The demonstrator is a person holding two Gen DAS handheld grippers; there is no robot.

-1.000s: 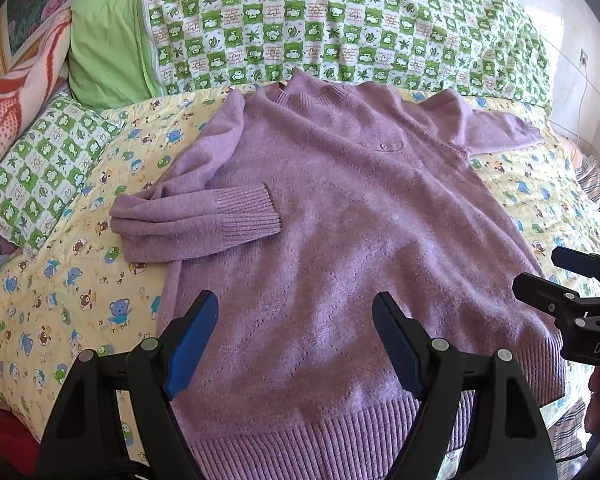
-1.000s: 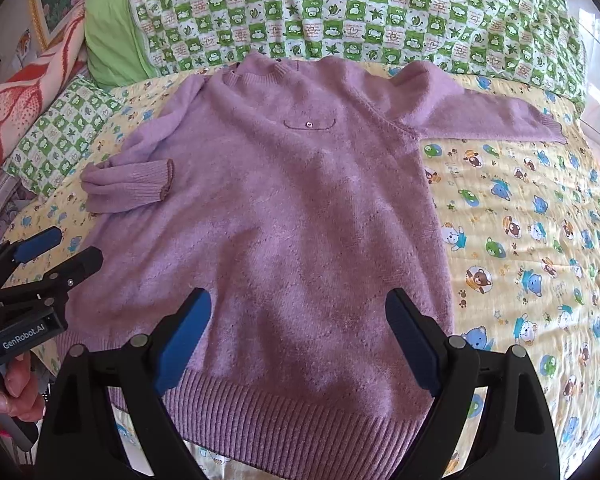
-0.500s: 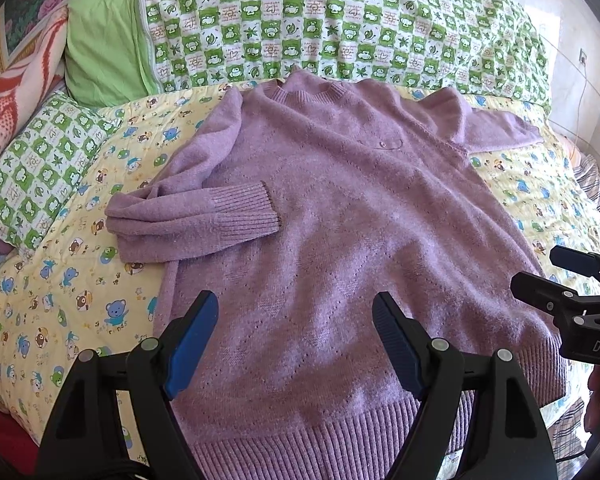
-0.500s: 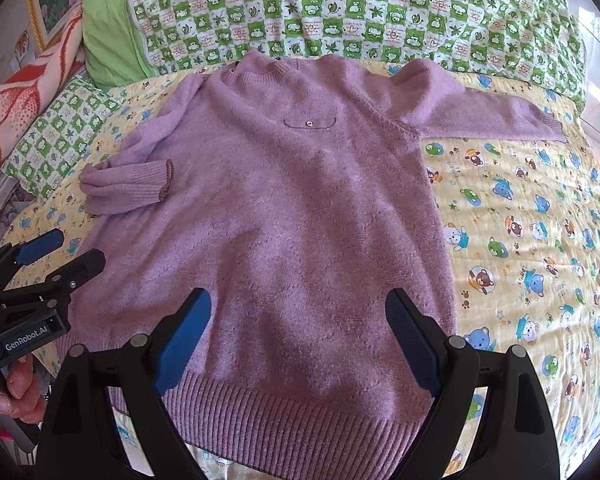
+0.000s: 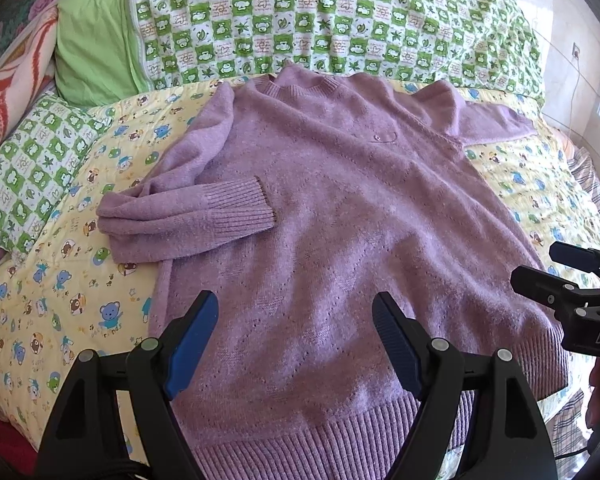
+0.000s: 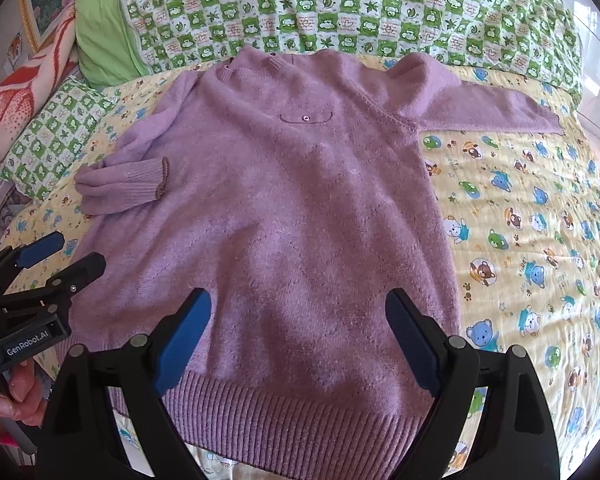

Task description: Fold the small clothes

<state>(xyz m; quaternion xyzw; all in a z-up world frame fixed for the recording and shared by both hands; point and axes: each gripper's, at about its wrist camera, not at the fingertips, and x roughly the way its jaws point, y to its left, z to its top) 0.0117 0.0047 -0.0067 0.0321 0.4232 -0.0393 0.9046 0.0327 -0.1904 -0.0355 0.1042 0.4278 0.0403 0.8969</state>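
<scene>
A lilac knitted sweater (image 5: 340, 220) (image 6: 292, 208) lies face up and flat on the bed, its ribbed hem nearest me. Its left sleeve (image 5: 196, 216) (image 6: 128, 180) is bent back, the cuff resting on the body's edge. Its right sleeve (image 6: 484, 108) (image 5: 492, 124) stretches out straight to the right. My left gripper (image 5: 296, 320) hovers open above the lower left of the sweater with nothing between its blue pads; it also shows at the left edge (image 6: 56, 256) of the right wrist view. My right gripper (image 6: 300, 320) hovers open above the hem's middle, empty; its fingers (image 5: 540, 284) show at the right of the left wrist view.
The bed is covered by a yellow quilt (image 6: 532, 240) (image 5: 48, 288) printed with cartoon bears. A green checked blanket (image 5: 320, 24) (image 6: 340, 8) is heaped along the far side. A green checked pillow (image 5: 32, 160) and a red-patterned blanket (image 5: 12, 80) lie at the left.
</scene>
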